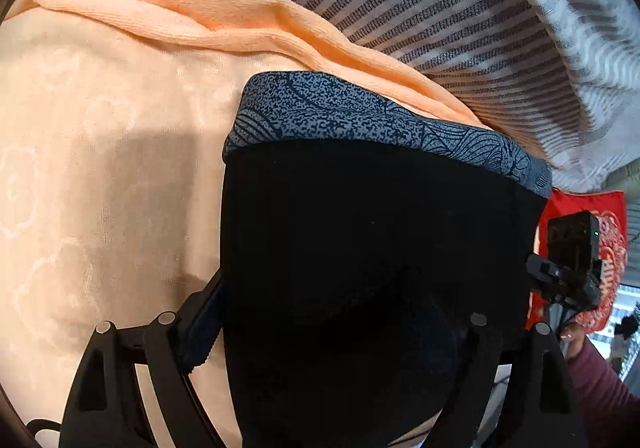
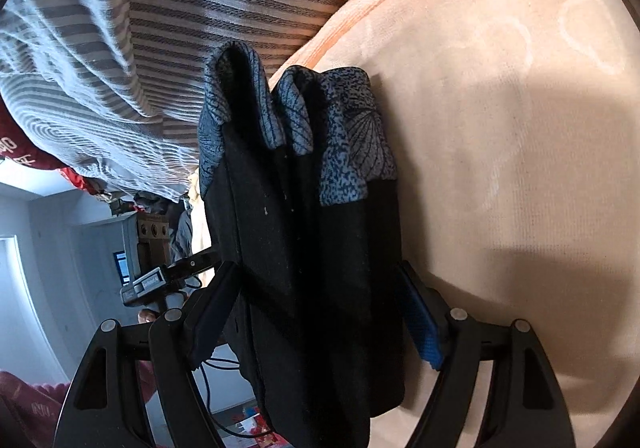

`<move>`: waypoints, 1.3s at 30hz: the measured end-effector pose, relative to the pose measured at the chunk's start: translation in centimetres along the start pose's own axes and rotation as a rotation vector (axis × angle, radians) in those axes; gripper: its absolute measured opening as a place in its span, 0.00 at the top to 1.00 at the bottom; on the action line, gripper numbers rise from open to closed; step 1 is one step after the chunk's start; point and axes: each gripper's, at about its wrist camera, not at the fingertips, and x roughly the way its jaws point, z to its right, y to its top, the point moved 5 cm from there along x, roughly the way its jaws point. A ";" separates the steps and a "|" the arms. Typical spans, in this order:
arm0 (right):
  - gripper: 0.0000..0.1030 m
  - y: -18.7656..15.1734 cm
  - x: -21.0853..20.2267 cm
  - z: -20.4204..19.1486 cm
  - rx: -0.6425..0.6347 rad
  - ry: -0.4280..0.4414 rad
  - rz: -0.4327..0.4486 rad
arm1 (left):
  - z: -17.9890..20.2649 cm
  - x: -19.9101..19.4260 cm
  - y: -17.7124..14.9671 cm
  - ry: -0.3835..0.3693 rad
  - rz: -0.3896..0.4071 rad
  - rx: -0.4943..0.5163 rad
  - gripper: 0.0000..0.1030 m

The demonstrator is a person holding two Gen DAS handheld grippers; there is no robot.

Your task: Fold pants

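Note:
The pants point(image 1: 360, 232) are black with a blue-grey patterned band along one edge. In the left wrist view my left gripper point(image 1: 340, 328) is shut on the black cloth, which hangs flat between its fingers and hides their tips. In the right wrist view the pants point(image 2: 304, 248) hang bunched in several folds. My right gripper point(image 2: 316, 312) is shut on them, one blue pad point(image 2: 420, 328) showing beside the cloth. Both hold the pants lifted above the peach blanket point(image 1: 100, 167).
A grey-and-white striped blanket point(image 1: 460, 7) lies bunched beyond the peach blanket point(image 2: 500, 167) and also shows in the right wrist view point(image 2: 120, 27). The other gripper point(image 1: 572, 264) and a red cloth point(image 1: 608, 215) show at the right edge. The room floor and a door show at lower left point(image 2: 40, 288).

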 end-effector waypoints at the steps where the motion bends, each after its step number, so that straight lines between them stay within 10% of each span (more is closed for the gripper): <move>1: 0.22 -0.1 0.0 0.1 0.018 -0.008 0.004 | 0.3 0.0 -0.2 0.009 0.011 -0.003 0.16; 10: 0.48 -0.8 -0.9 -2.0 0.044 -0.012 0.041 | 3.6 -2.2 -1.2 0.052 0.090 0.045 0.41; 29: 0.49 -11.7 -4.8 -4.5 0.004 0.017 0.018 | 6.3 -9.0 -12.8 0.114 0.082 0.121 0.43; 39: 0.46 -15.7 -2.8 -1.5 -0.029 -0.199 0.066 | 0.9 -5.0 -16.8 0.204 0.103 0.085 0.43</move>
